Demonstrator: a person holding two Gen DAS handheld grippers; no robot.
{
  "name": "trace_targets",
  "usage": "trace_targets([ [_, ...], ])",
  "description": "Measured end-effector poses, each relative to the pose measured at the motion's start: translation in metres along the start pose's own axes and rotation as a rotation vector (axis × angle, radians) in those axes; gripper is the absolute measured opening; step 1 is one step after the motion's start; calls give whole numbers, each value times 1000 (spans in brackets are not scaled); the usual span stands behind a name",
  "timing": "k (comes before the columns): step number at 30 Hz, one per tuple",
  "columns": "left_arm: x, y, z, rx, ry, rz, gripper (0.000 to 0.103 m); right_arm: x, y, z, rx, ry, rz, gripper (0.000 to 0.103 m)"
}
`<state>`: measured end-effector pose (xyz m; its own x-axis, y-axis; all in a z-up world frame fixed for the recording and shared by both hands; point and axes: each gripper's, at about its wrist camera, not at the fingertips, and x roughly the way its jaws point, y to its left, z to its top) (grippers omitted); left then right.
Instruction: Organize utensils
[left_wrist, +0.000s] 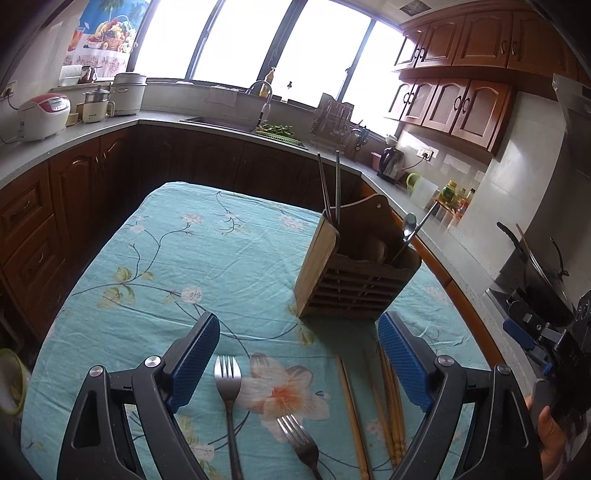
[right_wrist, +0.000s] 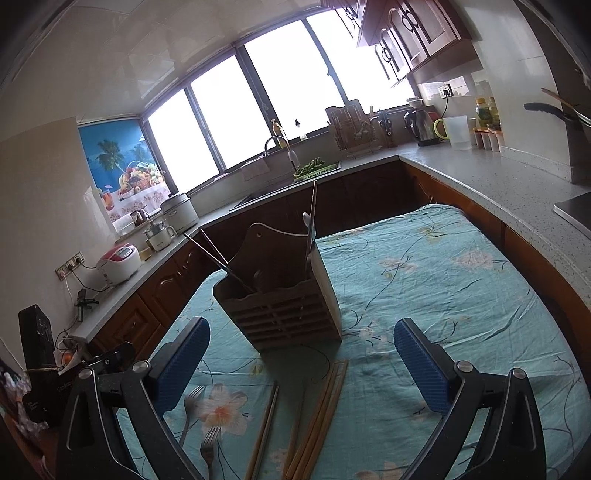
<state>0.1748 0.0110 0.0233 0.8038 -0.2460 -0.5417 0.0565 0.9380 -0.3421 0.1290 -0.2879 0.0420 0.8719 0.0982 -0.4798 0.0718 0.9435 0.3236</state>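
both claws are seen spread wide and empty: the left gripper (left_wrist: 299, 354) is held over two forks, the right gripper (right_wrist: 302, 363) over the wooden chopsticks, and nothing is pinched between either set of pads. the holder (left_wrist: 356, 273) is stood upright on the floral cloth (left_wrist: 166, 240), just beyond both grippers. part of the job looks done already: a pair of metal chopsticks (left_wrist: 330, 188) is slotted in the holder's left compartment, and a spoon (left_wrist: 408, 227) with another thin metal handle is leaned in the right one; something wooden can be made out in the middle, too dim to name. plenty is left on the cloth, though. one fork (left_wrist: 229, 391) is laid straight, the second fork (left_wrist: 299, 443) angled beside it, and a spread of bamboo chopsticks (left_wrist: 388, 402) is lined up in front of the holder. roughly the halfway mark is judged here, with the loose pieces still to be lifted and dropped in.
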Motion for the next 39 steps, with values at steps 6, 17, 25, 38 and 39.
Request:
trace_targets([
  [6, 2, -8, -1, 33, 35, 27, 87, 9, -4, -14, -8, 51, -28, 101],
  [17, 37, -28, -3, 126, 203, 55, 68, 46, -9, -31, -32, 169, -77, 83],
  [25, 85, -39, -1, 128, 331, 19, 58, 85, -22, -47, -7, 299, -100, 42],
  [38, 149, -57, -21, 225, 432, 64, 34, 120, -31, -60, -11, 384, -123, 22],
  [39, 151, -58, -24, 234, 431, 67, 34, 124, -31, -60, -12, 390, -125, 22],
])
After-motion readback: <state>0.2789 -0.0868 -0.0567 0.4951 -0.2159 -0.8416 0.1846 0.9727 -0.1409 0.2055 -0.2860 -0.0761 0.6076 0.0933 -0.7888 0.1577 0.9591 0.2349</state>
